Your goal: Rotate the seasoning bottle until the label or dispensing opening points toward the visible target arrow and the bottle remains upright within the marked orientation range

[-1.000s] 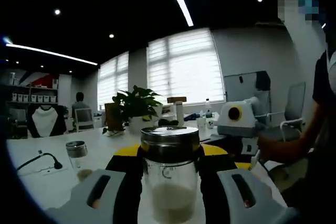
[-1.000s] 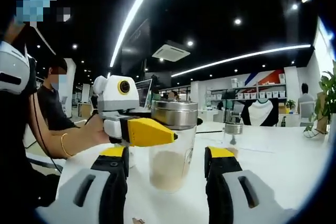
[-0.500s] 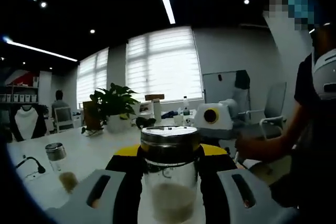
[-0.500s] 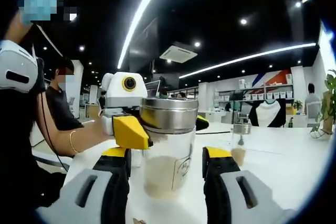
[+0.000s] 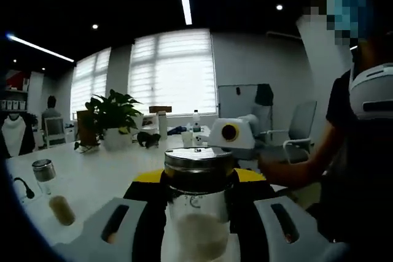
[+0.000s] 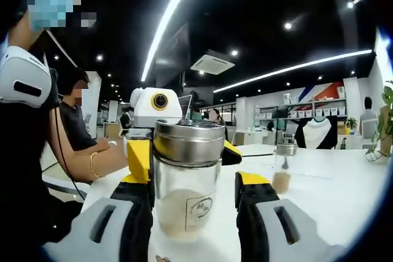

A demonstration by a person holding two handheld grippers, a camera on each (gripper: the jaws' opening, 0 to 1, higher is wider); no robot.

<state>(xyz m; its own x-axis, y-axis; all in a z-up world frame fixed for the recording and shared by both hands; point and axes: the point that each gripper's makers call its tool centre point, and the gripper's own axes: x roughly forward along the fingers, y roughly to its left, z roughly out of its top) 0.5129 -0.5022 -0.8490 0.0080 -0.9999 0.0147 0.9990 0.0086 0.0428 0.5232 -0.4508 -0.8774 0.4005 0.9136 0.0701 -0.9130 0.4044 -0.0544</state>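
Note:
The seasoning bottle (image 5: pixel 198 213) is a clear glass jar with a steel lid and pale powder at its bottom. It stands upright between the black and yellow jaws of my left gripper (image 5: pixel 198 225), which is shut on it just under the lid. In the right gripper view the same bottle (image 6: pixel 186 194) stands close in front, its small label (image 6: pixel 199 205) facing this camera a little right of centre. The left gripper's yellow fingers (image 6: pixel 138 159) clamp it from behind. My right gripper (image 6: pixel 193 219) is open, its jaws either side of the bottle, with a gap on the right.
A second seasoning bottle (image 6: pixel 284 170) stands apart on the white table (image 6: pixel 331 194), also seen as the small bottle (image 5: pixel 48 182) at left. A potted plant (image 5: pixel 107 118) stands farther back. The person's forearm (image 5: pixel 291 173) reaches in; another person (image 6: pixel 73 130) sits behind.
The left gripper has swung round with the bottle, so its background has slid leftward. In the right gripper view the bottle has come nearer and leftward, and its label has turned toward the camera.

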